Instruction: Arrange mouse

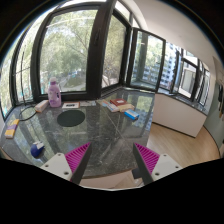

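Note:
My gripper (111, 150) is open and holds nothing; its two magenta pads (77, 158) stand wide apart above the near edge of a glass table (100, 135). A dark rounded object (70, 117), possibly the mouse, lies on the table well beyond the fingers, ahead and to the left. Nothing stands between the fingers.
A purple bottle (54, 93) stands behind the dark object, with a white item (42, 104) beside it. A red box (120, 102) and a blue item (132, 115) lie beyond the right finger. A small blue thing (38, 150) and a yellow thing (10, 132) lie left. Windows surround the table.

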Demonstrator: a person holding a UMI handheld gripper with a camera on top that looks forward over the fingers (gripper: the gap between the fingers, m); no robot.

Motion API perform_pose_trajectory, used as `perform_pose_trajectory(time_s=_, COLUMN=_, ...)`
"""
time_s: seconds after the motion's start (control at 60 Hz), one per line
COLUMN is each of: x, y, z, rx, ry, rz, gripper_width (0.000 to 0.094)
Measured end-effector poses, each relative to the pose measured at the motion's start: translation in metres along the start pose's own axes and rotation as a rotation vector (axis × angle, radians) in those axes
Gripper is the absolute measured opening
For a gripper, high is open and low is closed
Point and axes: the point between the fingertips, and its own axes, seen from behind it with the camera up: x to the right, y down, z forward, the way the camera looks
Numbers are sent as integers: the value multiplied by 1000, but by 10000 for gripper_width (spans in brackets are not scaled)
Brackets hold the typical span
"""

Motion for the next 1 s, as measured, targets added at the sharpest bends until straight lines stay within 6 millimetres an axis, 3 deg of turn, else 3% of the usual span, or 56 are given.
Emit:
perform_pose_trajectory(time_s=0.217, x=-10, y=32, z=-13, rx=-52, ry=-8, rz=-15, gripper_width=854)
perform_pose_trajectory(time_s=0.367, x=-48, y=83, z=-27, rx=-115, ry=-47, rz=-11, gripper_width=860)
perform_pose_trajectory(time_s=0.5, x=-112, y=122, z=-40, rx=-135, ry=-119, rz=-10, gripper_width=857)
perform_pose_trajectory(time_s=0.683, x=-243, y=146, z=-41, rx=-140, ry=-293, rz=-7, gripper_width=855)
perform_pose_trajectory(time_s=0.833, x=-337, y=139, z=-15, rx=-73, ry=-390, rz=-55, gripper_width=860)
perform_pose_trajectory(time_s=1.0, x=-401, y=128, z=34, rx=-54, ry=-408, rz=-68, gripper_width=856)
